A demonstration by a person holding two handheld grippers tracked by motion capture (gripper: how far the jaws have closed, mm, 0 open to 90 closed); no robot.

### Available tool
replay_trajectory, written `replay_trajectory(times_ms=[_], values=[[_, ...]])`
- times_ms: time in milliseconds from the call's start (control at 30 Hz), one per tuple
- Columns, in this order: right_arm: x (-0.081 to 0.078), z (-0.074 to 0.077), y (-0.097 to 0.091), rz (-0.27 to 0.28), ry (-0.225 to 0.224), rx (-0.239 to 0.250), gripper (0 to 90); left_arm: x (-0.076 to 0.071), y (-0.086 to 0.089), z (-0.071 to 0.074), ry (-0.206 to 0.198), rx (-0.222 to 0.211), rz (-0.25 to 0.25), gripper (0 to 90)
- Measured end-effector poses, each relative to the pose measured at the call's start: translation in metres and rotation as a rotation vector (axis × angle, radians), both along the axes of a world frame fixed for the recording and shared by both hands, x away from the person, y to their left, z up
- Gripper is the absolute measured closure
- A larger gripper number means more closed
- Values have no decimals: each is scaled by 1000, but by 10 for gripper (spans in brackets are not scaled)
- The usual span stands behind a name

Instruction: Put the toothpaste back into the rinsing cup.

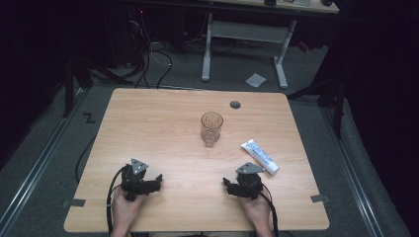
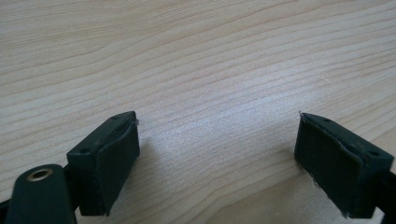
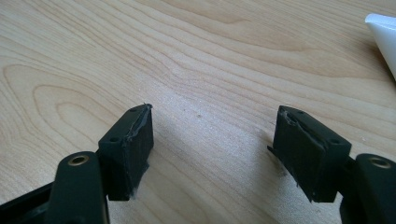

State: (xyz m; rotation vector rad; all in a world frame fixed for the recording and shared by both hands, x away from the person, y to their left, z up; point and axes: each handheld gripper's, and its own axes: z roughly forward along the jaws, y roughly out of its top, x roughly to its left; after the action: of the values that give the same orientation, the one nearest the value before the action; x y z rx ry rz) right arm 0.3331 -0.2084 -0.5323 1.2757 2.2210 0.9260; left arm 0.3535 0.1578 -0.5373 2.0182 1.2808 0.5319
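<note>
A: Wooden table (image 1: 163, 123), clear glass tumbler (image 1: 212, 128) upright mid-table, white toothpaste tube (image 1: 259, 156) lying right of it.

B: Left gripper (image 1: 157, 178), right gripper (image 1: 228, 182): jaws apart, empty. Probably best approached tube-first, squarely across its width.

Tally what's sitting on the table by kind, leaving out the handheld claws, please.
Glass: 1
Tube: 1
Total: 2
</note>
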Motion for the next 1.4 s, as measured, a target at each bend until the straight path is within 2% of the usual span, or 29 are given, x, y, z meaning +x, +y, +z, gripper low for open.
replay_trajectory(times_ms=[867,967,1033,1400], values=[[0,0,0,-8,6,4,284,0,0,0,-1,0,-1,142],[0,0,0,-11,5,4,292,0,0,0,-1,0,-1,142],[0,0,-1,-22,-1,7,333,0,0,0,-1,1,0,142],[-1,0,-1,-29,-2,7,342,0,0,0,0,2,-1,142]])
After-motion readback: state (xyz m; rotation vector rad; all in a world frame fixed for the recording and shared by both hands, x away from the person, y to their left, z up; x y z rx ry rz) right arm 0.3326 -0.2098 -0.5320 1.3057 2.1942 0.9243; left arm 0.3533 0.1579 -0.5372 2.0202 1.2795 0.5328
